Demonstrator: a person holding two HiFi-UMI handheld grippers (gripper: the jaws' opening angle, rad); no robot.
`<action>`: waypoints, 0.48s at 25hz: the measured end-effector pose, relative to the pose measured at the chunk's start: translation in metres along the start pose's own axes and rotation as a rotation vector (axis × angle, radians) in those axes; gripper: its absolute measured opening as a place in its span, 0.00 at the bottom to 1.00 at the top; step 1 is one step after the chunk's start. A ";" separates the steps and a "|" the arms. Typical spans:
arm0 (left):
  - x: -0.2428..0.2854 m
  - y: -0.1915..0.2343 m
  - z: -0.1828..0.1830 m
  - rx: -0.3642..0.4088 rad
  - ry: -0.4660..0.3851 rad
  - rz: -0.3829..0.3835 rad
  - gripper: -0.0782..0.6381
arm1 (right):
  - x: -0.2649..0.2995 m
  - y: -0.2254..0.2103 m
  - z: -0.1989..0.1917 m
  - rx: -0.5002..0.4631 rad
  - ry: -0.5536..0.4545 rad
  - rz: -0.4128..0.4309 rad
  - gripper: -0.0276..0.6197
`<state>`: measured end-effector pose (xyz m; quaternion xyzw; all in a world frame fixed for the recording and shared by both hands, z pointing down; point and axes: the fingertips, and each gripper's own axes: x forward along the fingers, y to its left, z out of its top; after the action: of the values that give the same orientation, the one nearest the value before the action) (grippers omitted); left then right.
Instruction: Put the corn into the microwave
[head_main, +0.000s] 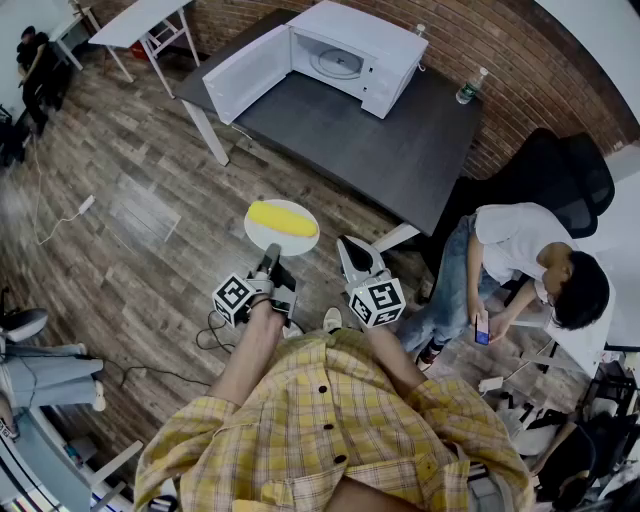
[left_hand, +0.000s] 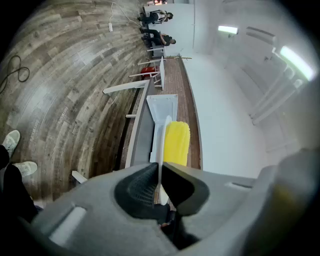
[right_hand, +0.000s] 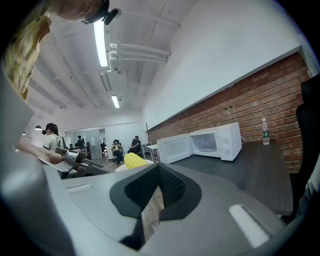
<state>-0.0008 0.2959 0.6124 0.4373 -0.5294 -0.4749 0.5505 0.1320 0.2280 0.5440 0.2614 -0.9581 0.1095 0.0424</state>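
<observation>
Head view: corn (head_main: 282, 219) sits on a plate (head_main: 306, 240) pinched at its rim by the left gripper (head_main: 270, 251), well apart from the open microwave (head_main: 345, 55). Right gripper (head_main: 350, 252) jaws are pressed together, empty. Looks like the whole carry is left.

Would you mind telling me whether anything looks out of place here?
Nothing stands out. The corn lies whole on the plate, which the left gripper clamps by its rim; the microwave stands with its door open on the table.
</observation>
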 end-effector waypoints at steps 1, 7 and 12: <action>-0.001 0.000 -0.001 -0.001 -0.003 0.001 0.14 | -0.001 0.000 0.001 0.001 0.002 0.005 0.05; 0.002 -0.003 -0.008 -0.008 -0.021 0.001 0.14 | -0.005 -0.007 0.002 0.005 0.007 0.017 0.05; 0.003 -0.005 -0.016 -0.023 -0.035 -0.009 0.14 | -0.011 -0.016 0.003 0.010 -0.001 0.020 0.05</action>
<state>0.0150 0.2919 0.6071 0.4250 -0.5316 -0.4907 0.5440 0.1492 0.2194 0.5422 0.2522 -0.9600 0.1147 0.0395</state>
